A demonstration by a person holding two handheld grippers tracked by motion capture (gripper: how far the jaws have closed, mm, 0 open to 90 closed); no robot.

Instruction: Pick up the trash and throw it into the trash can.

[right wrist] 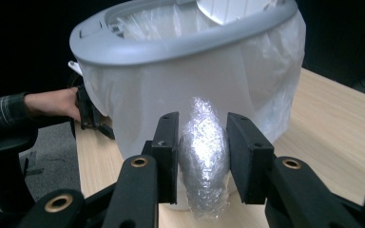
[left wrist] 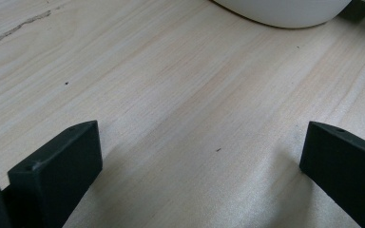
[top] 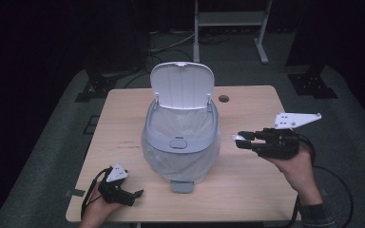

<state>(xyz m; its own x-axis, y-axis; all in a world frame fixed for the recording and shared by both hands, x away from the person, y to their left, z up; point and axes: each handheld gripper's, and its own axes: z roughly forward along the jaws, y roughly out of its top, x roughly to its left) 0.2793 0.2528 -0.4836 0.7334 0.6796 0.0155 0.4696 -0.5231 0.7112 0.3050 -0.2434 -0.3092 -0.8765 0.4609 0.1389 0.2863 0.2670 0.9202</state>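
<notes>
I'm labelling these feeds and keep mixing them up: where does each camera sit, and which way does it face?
High view: fixed above the person's side, facing forward and down on the wooden table; shows the lidded bin, both hands, the left claw and right claw.
Left gripper view: rides the left claw, facing down at bare tabletop; its wide-apart jaws show.
Right gripper view: rides the right claw, facing the bin; its jaws clamp a crinkled plastic wad.
Shared: the high view and right gripper view both show the bin's plastic liner and the left hand.

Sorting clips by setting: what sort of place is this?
Probably a lab or recording studio, not a home: a bare wooden table on grey carpet, dark surroundings, metal stand legs behind, and one lined bin staged alone.
</notes>
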